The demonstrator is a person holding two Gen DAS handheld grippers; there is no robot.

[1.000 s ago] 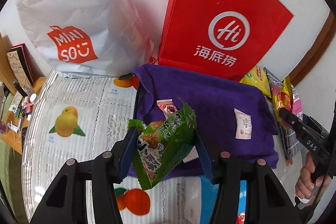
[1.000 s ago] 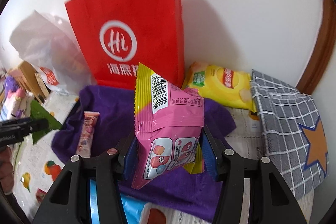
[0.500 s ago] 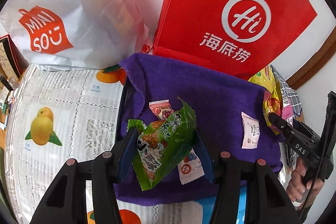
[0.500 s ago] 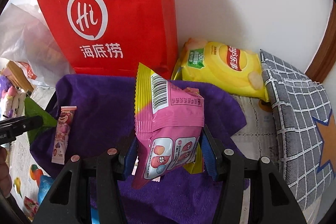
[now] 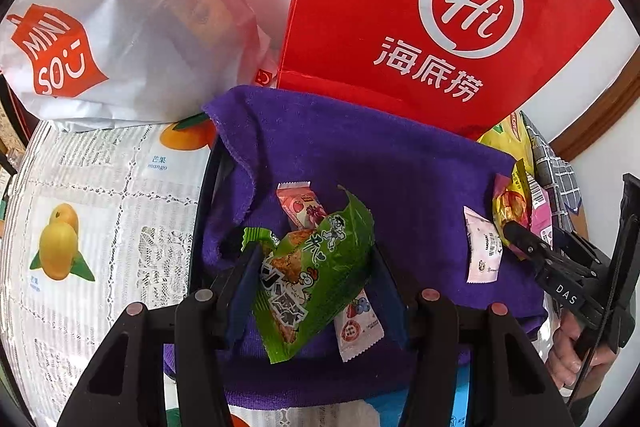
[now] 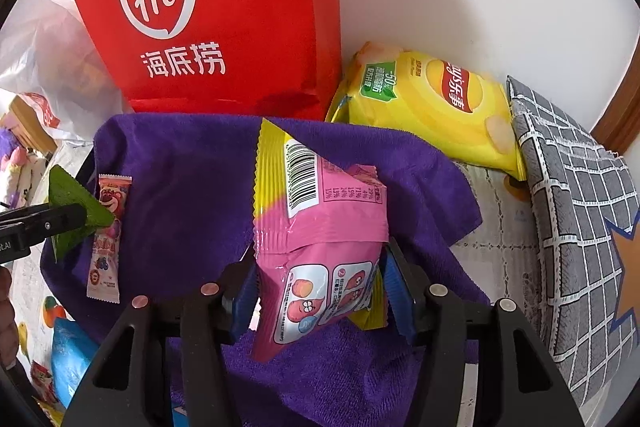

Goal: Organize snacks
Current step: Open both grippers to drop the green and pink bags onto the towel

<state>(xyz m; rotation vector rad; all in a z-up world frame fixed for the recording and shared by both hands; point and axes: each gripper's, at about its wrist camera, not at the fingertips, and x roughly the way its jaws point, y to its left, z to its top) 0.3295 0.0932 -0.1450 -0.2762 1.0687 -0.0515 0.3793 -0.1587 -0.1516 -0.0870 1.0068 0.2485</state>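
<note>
My left gripper point(image 5: 312, 267) is shut on a green snack packet point(image 5: 316, 275) and holds it over a purple towel point(image 5: 360, 155). My right gripper point(image 6: 320, 271) is shut on a pink and yellow snack packet point(image 6: 320, 227) above the same purple towel point(image 6: 192, 187). A thin pink candy strip point(image 6: 106, 239) lies on the towel's left part and shows behind the green packet in the left wrist view point(image 5: 300, 205). A small white sachet point(image 5: 482, 251) lies on the towel's right part. The right gripper with its packet appears at the right in the left wrist view point(image 5: 516, 223).
A red paper bag point(image 5: 440, 15) stands behind the towel against the wall. A white plastic bag point(image 5: 100, 27) stands at the left. A yellow chips bag point(image 6: 436, 107) and a grey checked cloth pouch point(image 6: 580, 211) lie at the right. A fruit-print tablecloth point(image 5: 100, 207) covers the table.
Both grippers have moved forward over the purple towel, toward the red bag, still holding their packets. The towel and bags appear larger and closer.
</note>
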